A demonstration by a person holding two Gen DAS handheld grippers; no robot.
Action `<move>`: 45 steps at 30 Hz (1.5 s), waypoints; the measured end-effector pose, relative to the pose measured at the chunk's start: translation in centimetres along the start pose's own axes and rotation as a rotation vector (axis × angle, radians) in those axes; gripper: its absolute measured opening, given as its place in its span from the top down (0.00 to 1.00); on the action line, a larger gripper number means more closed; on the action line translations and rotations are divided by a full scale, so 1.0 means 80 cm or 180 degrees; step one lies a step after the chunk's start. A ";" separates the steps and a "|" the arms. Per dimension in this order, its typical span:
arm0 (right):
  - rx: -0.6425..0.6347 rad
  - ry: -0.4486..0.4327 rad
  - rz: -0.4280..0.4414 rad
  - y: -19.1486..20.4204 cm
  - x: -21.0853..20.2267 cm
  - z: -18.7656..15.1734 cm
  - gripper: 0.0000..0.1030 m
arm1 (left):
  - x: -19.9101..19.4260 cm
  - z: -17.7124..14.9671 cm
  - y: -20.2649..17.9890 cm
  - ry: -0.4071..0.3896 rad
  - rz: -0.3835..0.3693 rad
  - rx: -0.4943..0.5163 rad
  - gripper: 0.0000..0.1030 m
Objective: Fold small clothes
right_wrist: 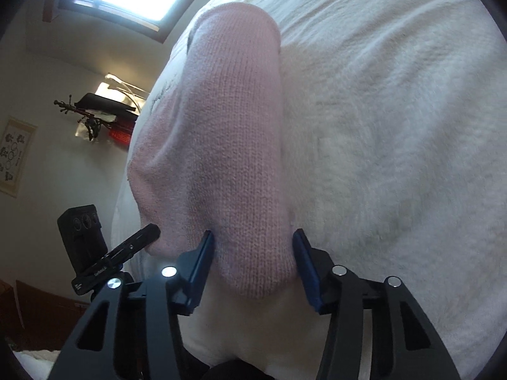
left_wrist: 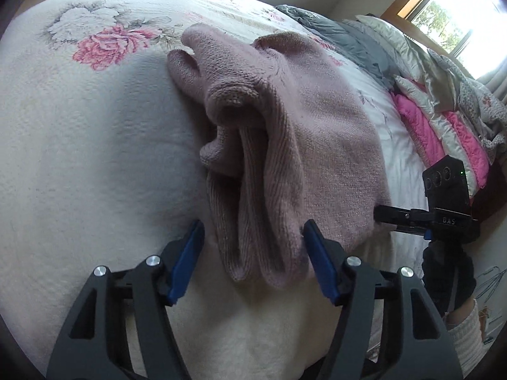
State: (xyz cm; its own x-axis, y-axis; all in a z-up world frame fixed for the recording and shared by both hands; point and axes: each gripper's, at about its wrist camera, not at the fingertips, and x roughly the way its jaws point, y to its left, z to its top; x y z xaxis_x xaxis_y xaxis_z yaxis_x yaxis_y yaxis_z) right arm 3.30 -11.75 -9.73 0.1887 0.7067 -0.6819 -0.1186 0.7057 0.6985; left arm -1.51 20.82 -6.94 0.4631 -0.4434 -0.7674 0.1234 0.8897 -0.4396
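A bedroom is shown in the left wrist view, with a cream floral blanket (left_wrist: 95, 145) spread over the bed, a heap of grey and pink bedding (left_wrist: 443, 120) at the far right edge, and a bright window (left_wrist: 456, 9) beyond. A pink knitted garment (left_wrist: 285, 133) is laid rumpled on the blanket, its long axis running straight away from the camera, with bunched folds along its left side. The left gripper (left_wrist: 253, 253) is held wide open, its blue fingers (left_wrist: 187, 259) set either side of the garment's near ribbed end; nothing is gripped. The right gripper (left_wrist: 393, 217) is seen just at the garment's right edge, but from this view it cannot be told whether anything is pinched.

In the right wrist view, the same blanket (right_wrist: 396, 126) fills the right of the frame. The garment (right_wrist: 228, 145) extends directly ahead, and its rounded near end is lodged between the open fingers (right_wrist: 305, 269) of the right gripper (right_wrist: 252, 262), not clamped. The left gripper (right_wrist: 139, 237) is seen low at the left, beside the garment. Both near corners are judged equally within reach, so a closing of each pair on its own corner would allow the near end to be carried away along the long axis
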 end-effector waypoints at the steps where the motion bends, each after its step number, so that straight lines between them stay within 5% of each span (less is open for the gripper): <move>1: 0.0018 -0.0001 -0.0041 -0.001 0.000 -0.003 0.54 | 0.001 0.000 -0.001 0.0006 0.0031 0.0022 0.38; 7: -0.0053 -0.0081 -0.0274 0.012 -0.001 -0.016 0.50 | -0.012 -0.010 0.001 0.0013 0.0134 -0.0023 0.41; 11: -0.0306 -0.0244 -0.0751 0.059 -0.015 -0.032 0.21 | -0.034 -0.018 -0.011 0.0006 0.0323 -0.0027 0.37; 15: -0.0493 -0.0455 -0.1203 0.094 -0.035 -0.057 0.08 | -0.057 -0.028 -0.027 0.0010 0.0521 -0.0028 0.26; 23: -0.0801 -0.0596 -0.2044 0.142 -0.057 -0.105 0.04 | -0.110 -0.054 -0.065 -0.0187 0.1023 0.0090 0.14; 32: -0.1024 -0.0765 -0.2224 0.198 -0.070 -0.136 0.04 | -0.164 -0.077 -0.089 -0.0334 0.1419 0.0074 0.13; 45: -0.1076 -0.1000 -0.2506 0.239 -0.099 -0.160 0.04 | -0.218 -0.098 -0.114 -0.0527 0.1565 0.0107 0.12</move>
State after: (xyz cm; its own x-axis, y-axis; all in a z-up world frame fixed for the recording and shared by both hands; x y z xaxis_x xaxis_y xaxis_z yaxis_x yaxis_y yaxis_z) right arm -12.95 -3.20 6.28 0.5870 0.0029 -0.8096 -0.1129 0.9905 -0.0783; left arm -17.62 19.61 6.79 0.6057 0.0484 -0.7942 -0.1166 0.9928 -0.0284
